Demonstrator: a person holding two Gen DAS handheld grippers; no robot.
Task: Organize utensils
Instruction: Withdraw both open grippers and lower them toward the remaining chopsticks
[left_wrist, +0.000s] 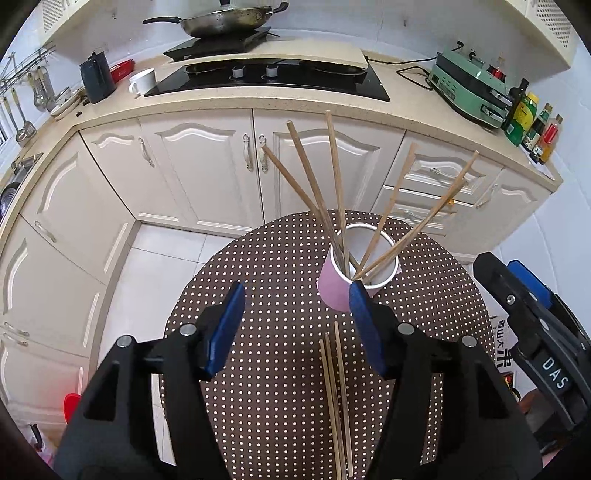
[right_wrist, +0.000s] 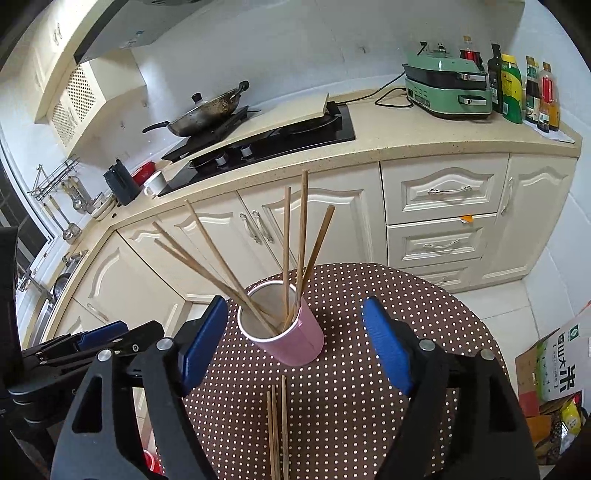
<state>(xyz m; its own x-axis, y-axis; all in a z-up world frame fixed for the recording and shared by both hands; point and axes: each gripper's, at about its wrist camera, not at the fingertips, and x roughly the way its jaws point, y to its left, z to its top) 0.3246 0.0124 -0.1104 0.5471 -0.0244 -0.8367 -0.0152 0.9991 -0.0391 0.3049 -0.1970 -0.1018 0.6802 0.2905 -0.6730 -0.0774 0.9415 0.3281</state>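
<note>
Polka-dot tablecloth (right_wrist: 369, 332): loose chopsticks (right_wrist: 277, 424) lie lengthwise at bottom centre, pointing at the pink cup (right_wrist: 295, 339). Your right gripper (right_wrist: 295, 345) and left gripper (left_wrist: 295, 328) both gape empty; right probably nearer.

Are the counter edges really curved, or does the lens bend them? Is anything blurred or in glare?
Left wrist view: the counter edge bows strongly, which is fisheye distortion; dark corners frame the picture; the chopsticks in the pink cup look sharp. Right wrist view: the same bending on the cabinets; light is soft and even, with no strong glare; the loose chopsticks stay clear.
</note>
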